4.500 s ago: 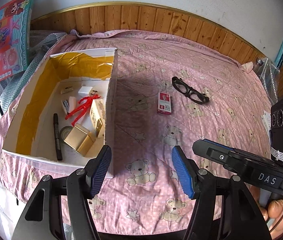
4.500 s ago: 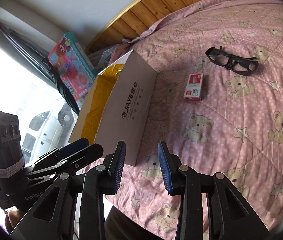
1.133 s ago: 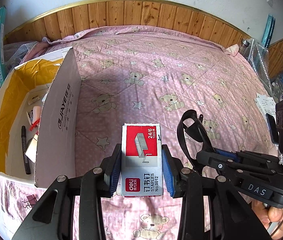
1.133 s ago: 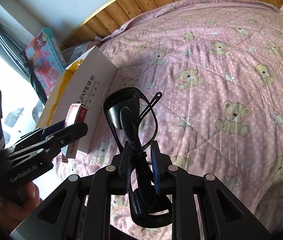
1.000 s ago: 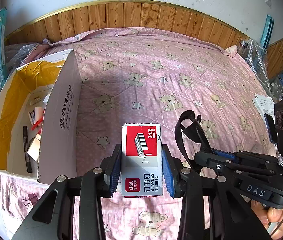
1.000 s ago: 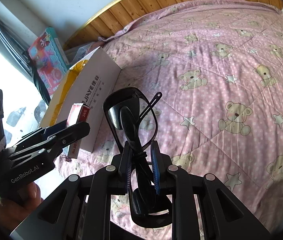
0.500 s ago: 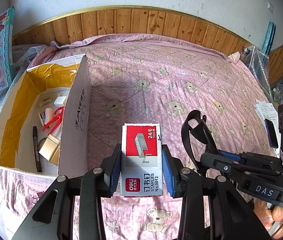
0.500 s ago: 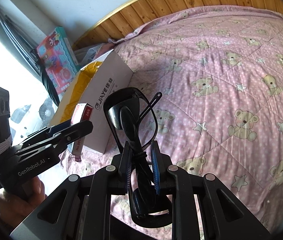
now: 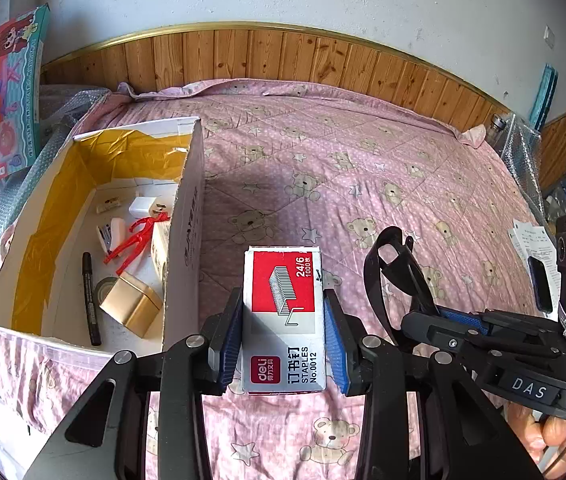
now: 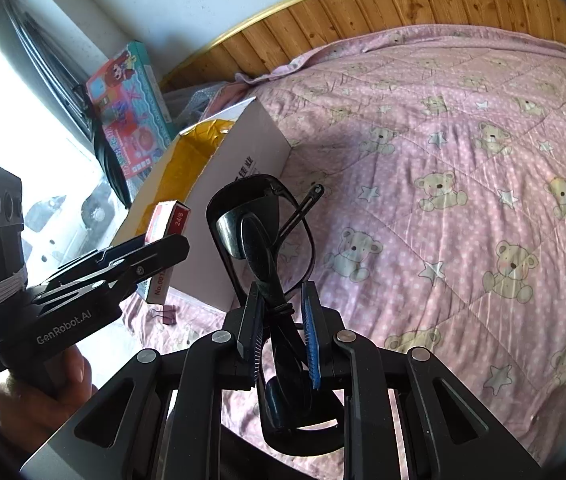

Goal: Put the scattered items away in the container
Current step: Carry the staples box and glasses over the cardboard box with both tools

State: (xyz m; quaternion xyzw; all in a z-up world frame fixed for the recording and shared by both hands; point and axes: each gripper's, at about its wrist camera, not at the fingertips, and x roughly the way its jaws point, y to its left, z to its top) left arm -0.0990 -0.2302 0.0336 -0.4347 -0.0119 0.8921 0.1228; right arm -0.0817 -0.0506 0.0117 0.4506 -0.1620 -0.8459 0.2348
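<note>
Two grippers are both loaded above the pink bear-print quilt (image 9: 403, 168): the left gripper (image 9: 283, 334) has its blue pads pressed on either side of a red-and-white staple box (image 9: 284, 320), and the right gripper (image 10: 282, 322) is closed narrowly on folded black glasses (image 10: 261, 236), held upright. An open white cardboard box (image 9: 187, 240) with a yellow lining sits on the quilt left of the staple box and near it, holding a black marker (image 9: 90, 294), a red figure (image 9: 133, 242), a gold box (image 9: 131, 306), a white charger (image 9: 145, 206) and other small bits. One pink binder clip (image 10: 167, 315) lies on the quilt beside the cardboard box's near corner.
</note>
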